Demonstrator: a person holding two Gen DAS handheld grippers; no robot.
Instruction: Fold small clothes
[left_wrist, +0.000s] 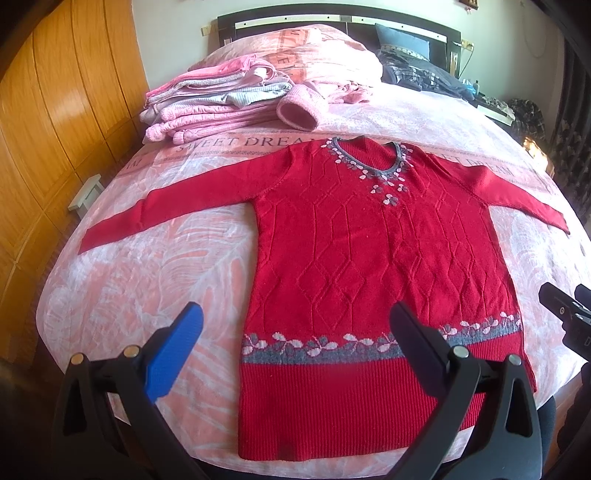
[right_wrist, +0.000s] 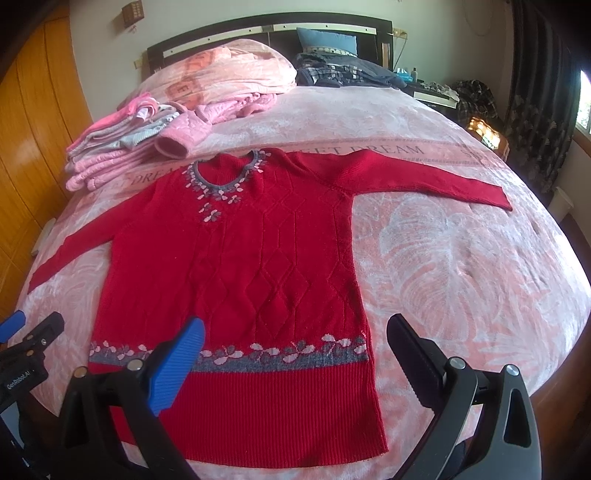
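A red knit sweater (left_wrist: 369, 251) (right_wrist: 251, 266) lies flat, face up, on the pink bedspread (left_wrist: 147, 280), both sleeves spread out sideways. It has a grey neckline with flower trim and a grey flowered band above the ribbed hem. My left gripper (left_wrist: 295, 325) hangs open above the hem's left half, with nothing between its blue and black fingers. My right gripper (right_wrist: 295, 332) stands open over the hem's right corner, also empty. Each gripper shows at the other view's edge: the right gripper (left_wrist: 565, 314) and the left gripper (right_wrist: 29, 339).
A stack of folded pink and grey clothes (left_wrist: 218, 103) (right_wrist: 122, 147) sits at the back left of the bed. Pink pillows (left_wrist: 314, 51), dark plaid bedding (right_wrist: 343, 74) and a headboard (right_wrist: 273, 29) lie behind. A wooden wardrobe (left_wrist: 55, 110) runs along the left; dark curtains (right_wrist: 535, 110) hang at right.
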